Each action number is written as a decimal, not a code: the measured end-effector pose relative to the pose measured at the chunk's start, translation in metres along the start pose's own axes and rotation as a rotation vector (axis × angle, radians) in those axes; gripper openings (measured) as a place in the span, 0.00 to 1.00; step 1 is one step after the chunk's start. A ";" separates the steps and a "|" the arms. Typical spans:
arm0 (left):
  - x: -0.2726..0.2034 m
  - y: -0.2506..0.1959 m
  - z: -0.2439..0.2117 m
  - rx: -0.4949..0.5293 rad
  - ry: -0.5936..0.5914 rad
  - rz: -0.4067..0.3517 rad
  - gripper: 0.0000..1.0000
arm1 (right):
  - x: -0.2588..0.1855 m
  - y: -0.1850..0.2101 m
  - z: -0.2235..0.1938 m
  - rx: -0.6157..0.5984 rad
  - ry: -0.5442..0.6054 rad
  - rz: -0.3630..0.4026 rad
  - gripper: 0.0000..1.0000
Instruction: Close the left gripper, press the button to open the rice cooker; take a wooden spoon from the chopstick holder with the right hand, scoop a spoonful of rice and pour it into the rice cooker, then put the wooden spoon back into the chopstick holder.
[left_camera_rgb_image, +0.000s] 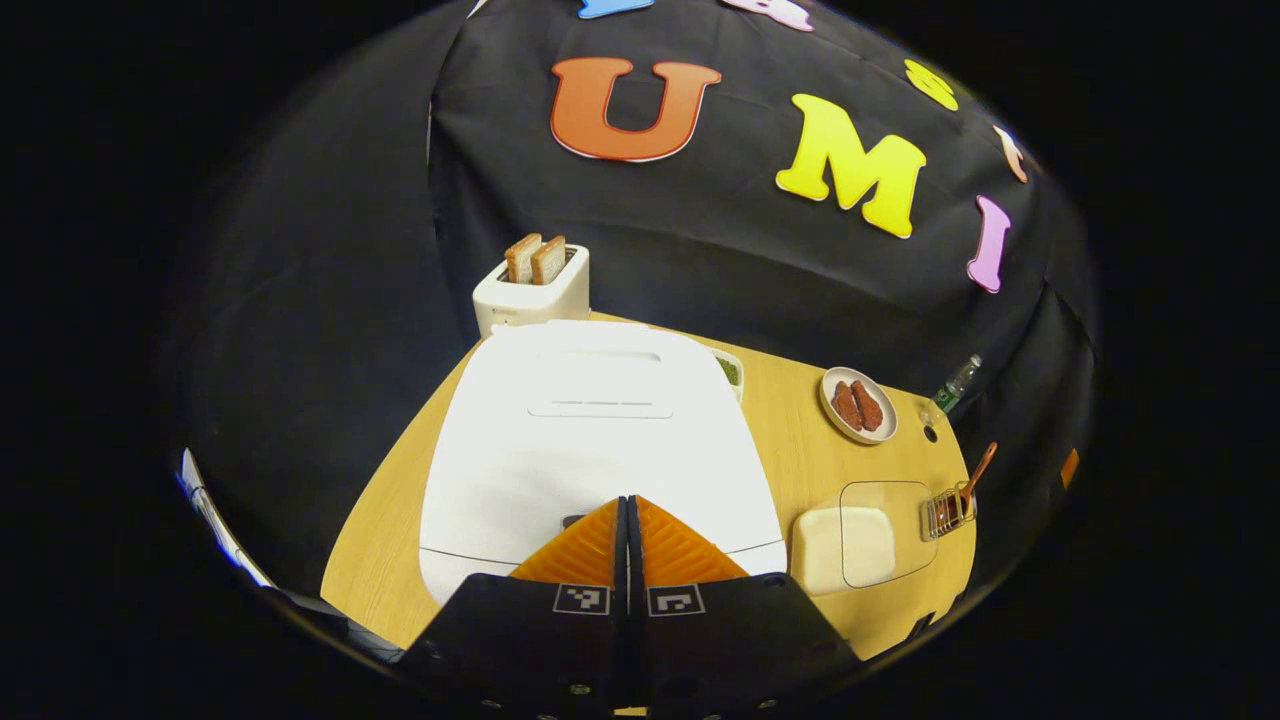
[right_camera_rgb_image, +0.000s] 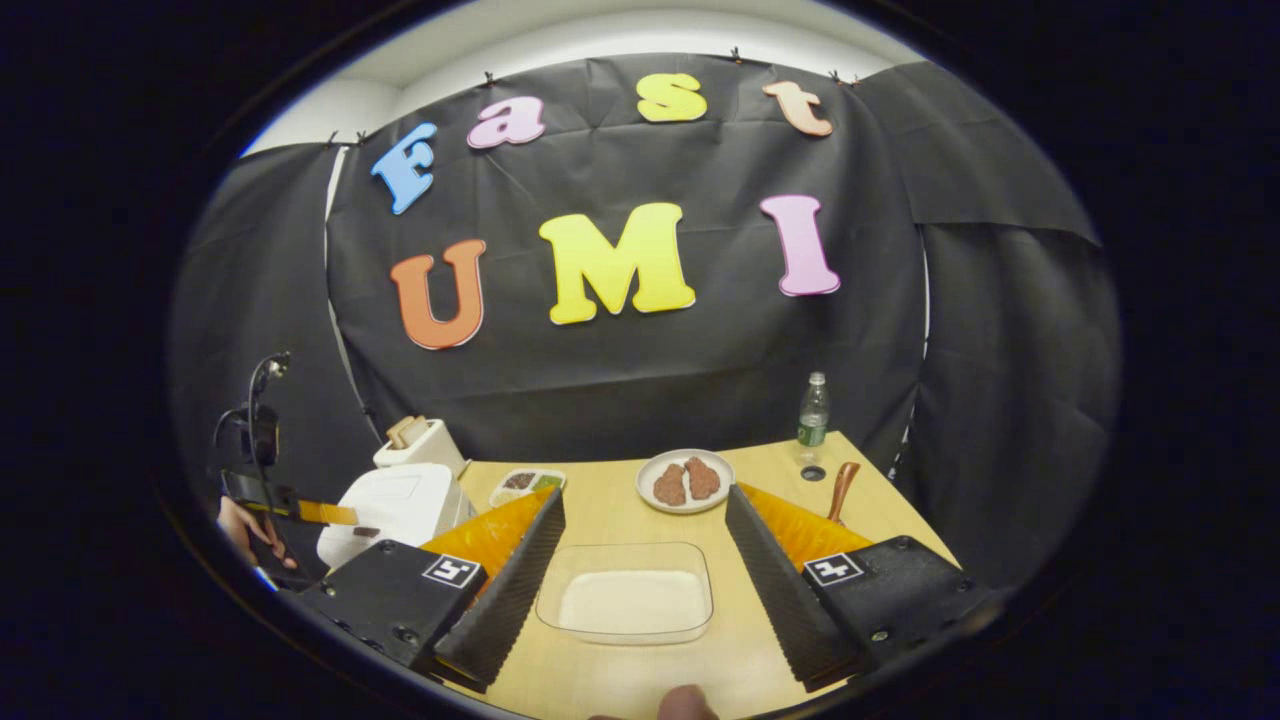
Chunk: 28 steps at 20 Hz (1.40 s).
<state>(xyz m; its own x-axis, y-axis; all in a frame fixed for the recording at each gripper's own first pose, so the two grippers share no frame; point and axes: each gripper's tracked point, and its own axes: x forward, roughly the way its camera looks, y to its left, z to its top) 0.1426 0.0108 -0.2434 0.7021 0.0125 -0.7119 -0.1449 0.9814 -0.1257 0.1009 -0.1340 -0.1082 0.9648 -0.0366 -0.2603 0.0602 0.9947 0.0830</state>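
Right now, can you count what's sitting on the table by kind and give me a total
Appliances: 2, the rice cooker and the toaster
Food dishes: 3, the clear rice container, the plate of meat and the small side-dish tray
Utensil holders: 1, the chopstick holder with the wooden spoon
Bottles: 1, the water bottle
Total: 7

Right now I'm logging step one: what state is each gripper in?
Left gripper: closed, empty, over the white rice cooker.
Right gripper: open, empty, above the clear rectangular rice container.
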 end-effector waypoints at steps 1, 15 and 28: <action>0.002 0.003 -0.001 -0.011 0.009 0.006 0.00 | 0.002 -0.003 -0.001 0.004 0.007 -0.002 1.00; 0.006 0.007 -0.011 -0.039 0.015 0.044 0.00 | 0.004 -0.007 -0.008 0.005 0.052 0.013 0.99; -0.053 -0.005 0.134 0.000 -0.426 0.030 0.10 | -0.049 -0.058 0.010 0.007 -0.031 -0.101 0.98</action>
<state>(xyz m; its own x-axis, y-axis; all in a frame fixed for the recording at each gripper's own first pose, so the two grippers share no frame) 0.1991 0.0313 -0.1126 0.9229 0.1193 -0.3661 -0.1699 0.9794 -0.1093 0.0524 -0.1904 -0.0900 0.9612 -0.1397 -0.2378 0.1592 0.9851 0.0648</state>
